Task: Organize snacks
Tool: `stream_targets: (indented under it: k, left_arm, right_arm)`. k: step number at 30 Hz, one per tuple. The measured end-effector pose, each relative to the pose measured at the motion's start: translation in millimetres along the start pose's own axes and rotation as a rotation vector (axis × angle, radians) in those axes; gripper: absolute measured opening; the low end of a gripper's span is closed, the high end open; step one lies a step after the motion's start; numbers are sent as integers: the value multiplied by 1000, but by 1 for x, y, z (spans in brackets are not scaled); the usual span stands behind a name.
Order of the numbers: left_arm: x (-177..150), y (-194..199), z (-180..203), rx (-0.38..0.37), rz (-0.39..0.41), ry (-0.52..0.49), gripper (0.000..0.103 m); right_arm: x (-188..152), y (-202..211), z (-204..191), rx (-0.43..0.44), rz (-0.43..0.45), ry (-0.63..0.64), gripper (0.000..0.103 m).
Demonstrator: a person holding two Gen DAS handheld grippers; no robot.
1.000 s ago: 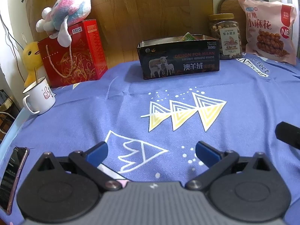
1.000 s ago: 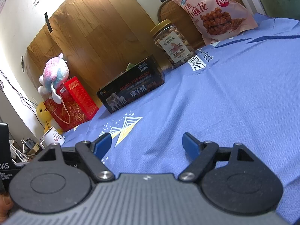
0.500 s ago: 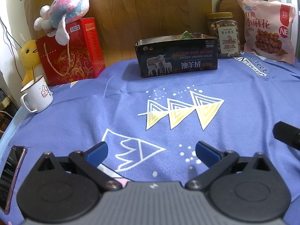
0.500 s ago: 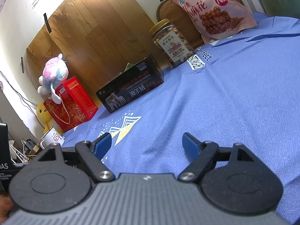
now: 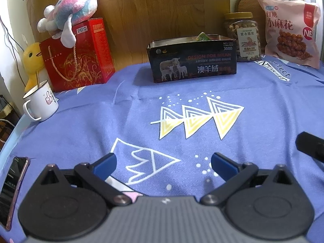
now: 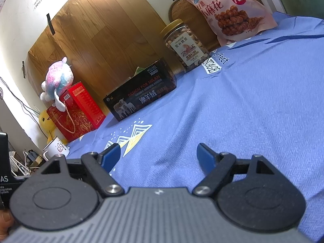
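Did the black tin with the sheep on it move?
No. The black tin sits in the same spot beside the nut jar; only the camera shifted slightly.

Counted across both views — one black tin [image 5: 194, 60], one nut jar [image 5: 242, 37], one pink snack bag [image 5: 289, 30], one red gift box [image 5: 78, 56], two plush toys [image 5: 70, 20] and one white mug [image 5: 40, 103] — plus one phone [image 5: 14, 184].

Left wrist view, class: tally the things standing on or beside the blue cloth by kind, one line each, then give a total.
Snack containers: 3 (tin, nut jar, pink bag)
Soft toys: 2 (pink, yellow)
Red gift box: 1
Mug: 1
Phone: 1
Total: 8
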State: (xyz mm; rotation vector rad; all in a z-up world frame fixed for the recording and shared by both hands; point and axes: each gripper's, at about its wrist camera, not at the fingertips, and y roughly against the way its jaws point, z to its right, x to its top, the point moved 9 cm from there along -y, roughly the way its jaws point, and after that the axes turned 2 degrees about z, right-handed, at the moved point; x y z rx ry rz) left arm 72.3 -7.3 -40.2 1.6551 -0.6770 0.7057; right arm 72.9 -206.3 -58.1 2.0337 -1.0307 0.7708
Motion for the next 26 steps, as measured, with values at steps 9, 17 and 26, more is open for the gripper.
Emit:
stream_targets:
  k: [9,17,26]
  left_arm:
    - [1,1,0,2,8,-1,103]
    - [1,1,0,7,8,7,103]
    - [5,5,1,-6,36,2,103]
  right_arm:
    - [0,0,0,0,0,-1,84]
    - [0,0,0,0,0,0,84]
    - [2,0,-2,0,5,6,84]
